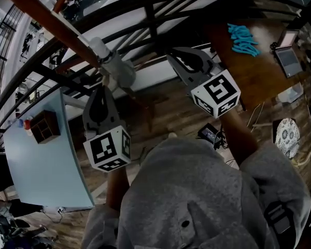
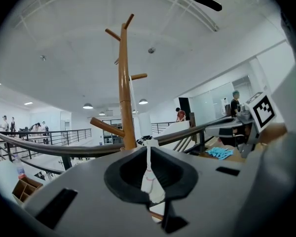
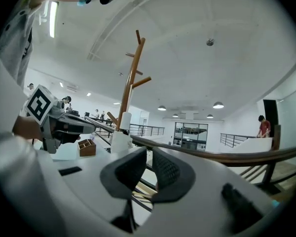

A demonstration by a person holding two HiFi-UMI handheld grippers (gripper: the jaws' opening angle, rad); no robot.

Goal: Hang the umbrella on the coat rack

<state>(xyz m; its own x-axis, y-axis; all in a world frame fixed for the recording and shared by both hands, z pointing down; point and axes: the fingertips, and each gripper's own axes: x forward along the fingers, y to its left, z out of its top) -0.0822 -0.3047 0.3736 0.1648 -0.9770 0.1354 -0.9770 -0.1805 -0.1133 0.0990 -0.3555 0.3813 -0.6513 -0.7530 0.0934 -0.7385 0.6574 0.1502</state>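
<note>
The wooden coat rack (image 2: pixel 123 98) is standing at the far left. The folded white umbrella (image 1: pixel 116 66) is hanging near its pole, with the left gripper (image 2: pixel 148 154) fingers clamping its strap (image 2: pixel 151 187). The right gripper (image 3: pixel 149 154) fingers are pressing together, holding nothing.

- Dark railing (image 2: pixel 39 146) curving across the whole width.
- Wood floor (image 1: pixel 160 113).
- Pale blue table (image 1: pixel 41 180) at left, bearing a wooden box (image 1: pixel 45 127) with compartments; red-capped bottles (image 1: pixel 24 123) just beside the box.
- Brown desk (image 1: pixel 249 77) at right, with a turquoise bundle (image 1: pixel 242 39) and a laptop (image 1: pixel 289 56) on it.
- Patterned round disc (image 1: pixel 287 136) near the right edge.
- Round ceiling lamps (image 3: pixel 217 105), lit.
- Far off, a person in a red top (image 2: pixel 180 114).
</note>
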